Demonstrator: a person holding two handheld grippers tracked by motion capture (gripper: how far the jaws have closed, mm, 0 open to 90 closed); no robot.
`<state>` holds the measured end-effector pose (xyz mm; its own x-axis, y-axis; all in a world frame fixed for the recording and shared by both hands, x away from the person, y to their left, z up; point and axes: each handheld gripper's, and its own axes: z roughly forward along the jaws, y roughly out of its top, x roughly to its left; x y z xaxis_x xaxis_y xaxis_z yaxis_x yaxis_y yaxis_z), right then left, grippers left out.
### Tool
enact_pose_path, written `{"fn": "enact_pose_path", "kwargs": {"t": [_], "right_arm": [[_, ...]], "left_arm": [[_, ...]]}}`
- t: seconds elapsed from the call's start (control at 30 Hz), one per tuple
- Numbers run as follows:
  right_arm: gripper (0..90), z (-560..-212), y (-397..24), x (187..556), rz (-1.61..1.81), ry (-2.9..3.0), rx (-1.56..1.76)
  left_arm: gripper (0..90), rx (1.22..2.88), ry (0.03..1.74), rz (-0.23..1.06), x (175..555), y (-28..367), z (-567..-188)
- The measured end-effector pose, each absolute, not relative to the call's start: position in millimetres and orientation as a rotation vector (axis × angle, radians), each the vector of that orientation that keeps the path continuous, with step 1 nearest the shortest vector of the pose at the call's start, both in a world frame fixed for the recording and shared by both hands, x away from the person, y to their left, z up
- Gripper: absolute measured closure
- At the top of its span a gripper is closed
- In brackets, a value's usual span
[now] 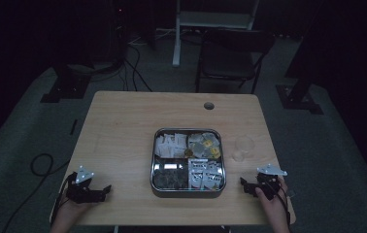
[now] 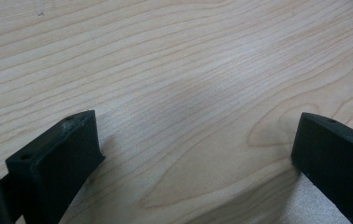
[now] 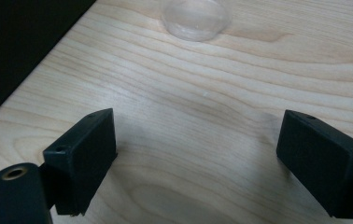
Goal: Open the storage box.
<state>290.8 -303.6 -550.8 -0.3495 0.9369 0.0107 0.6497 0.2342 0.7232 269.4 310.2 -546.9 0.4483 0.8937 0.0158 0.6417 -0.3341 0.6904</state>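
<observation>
Both grippers down low on the bench [image 1: 123,126], near edge. Left gripper [image 1: 105,189] sits at the near-left corner, fingers [image 2: 67,158] spread wide w/ nothing between them, just bare wood grain in the left gripper view. Right gripper [image 1: 243,183] at the near-right, fingers [image 3: 88,149] also released, wide apart, empty gap over bare wood.

Tray [image 1: 155,160], metal, square, sits mid-bench between the two grippers, well apart from the left one, nearer the right one. Four compartments: white packets [image 1: 171,144] far-left, yellowish packets [image 1: 205,144] far-right, dark stuff near-left, black-and-white sachets [image 1: 206,173] near-right. Can't read any labels, too dim.

Clear cup [image 1: 243,146] stands just right of the tray, ahead of the right gripper; in the right gripper view it sits at the top edge [image 3: 195,16], apart from the fingers. Hands wrap each gripper from below. Chair [image 1: 232,58] beyond the bench.
</observation>
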Motion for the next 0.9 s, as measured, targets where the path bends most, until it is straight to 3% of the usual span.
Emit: {"fn": "enact_pose_path", "kwargs": {"t": [0.9], "right_arm": [[11.4, -550.7, -302.9, 291.1, 0.898, 2.076, 1.465]], "left_arm": [[2.4, 2.11, 1.252, 0.522, 275.6, 306.3, -538.5]]}}
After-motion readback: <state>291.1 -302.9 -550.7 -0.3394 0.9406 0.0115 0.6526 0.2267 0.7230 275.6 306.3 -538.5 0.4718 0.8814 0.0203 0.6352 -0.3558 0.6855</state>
